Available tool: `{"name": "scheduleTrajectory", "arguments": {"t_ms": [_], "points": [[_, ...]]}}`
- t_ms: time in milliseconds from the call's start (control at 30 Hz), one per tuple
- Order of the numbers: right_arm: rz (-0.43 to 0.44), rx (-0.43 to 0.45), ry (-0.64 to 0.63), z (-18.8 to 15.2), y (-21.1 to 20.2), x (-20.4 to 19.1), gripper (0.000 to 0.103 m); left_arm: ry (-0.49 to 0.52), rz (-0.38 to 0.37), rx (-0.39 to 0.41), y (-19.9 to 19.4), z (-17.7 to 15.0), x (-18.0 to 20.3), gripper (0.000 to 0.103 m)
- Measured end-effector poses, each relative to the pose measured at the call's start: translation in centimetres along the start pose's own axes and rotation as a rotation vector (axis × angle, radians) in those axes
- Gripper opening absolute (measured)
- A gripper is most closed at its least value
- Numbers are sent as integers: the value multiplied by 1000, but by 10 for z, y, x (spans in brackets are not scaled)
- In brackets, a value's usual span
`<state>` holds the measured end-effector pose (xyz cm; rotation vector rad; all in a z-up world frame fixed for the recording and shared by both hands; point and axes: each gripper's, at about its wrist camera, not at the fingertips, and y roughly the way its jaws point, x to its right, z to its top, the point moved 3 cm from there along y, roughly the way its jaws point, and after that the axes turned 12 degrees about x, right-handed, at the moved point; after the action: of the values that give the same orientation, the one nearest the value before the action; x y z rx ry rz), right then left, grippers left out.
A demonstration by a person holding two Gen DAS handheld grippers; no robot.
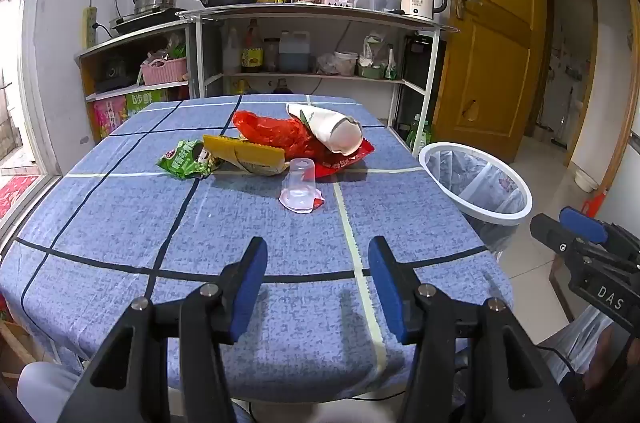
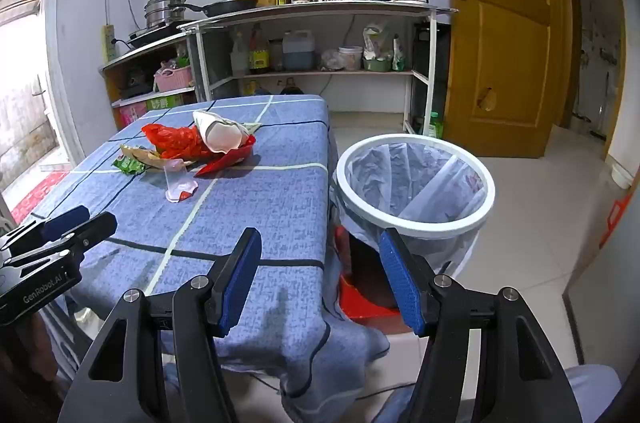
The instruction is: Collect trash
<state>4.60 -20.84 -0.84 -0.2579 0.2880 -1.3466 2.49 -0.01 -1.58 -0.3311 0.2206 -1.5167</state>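
Toward the far edge of the blue checked tablecloth point(image 1: 120, 223), the trash lies in one overlapping heap. At its left is a crinkled green snack wrapper point(image 1: 186, 164), touching a yellow torn packet point(image 1: 244, 153); pulling either could drag the other along. Behind them is a red plastic bag point(image 1: 276, 131) with a white paper sleeve point(image 1: 332, 131) resting on it; lifting the bag would likely tip the sleeve off. Nearest, an upturned clear plastic cup point(image 1: 301, 183) could crush or skid away. The left gripper point(image 1: 316, 283) and right gripper point(image 2: 320, 279) both hang empty, jaws spread. The white-rimmed lined bin point(image 2: 414, 183) stands beside the right edge, and light pieces might miss it.
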Motion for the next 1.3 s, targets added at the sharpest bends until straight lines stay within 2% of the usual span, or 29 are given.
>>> {"name": "scheduleTrajectory", "arguments": {"t_ms": [1300], "points": [[-8,4,-18,6,-3,-4,62,-15,-3,-5,-4,4,-3,55]]}}
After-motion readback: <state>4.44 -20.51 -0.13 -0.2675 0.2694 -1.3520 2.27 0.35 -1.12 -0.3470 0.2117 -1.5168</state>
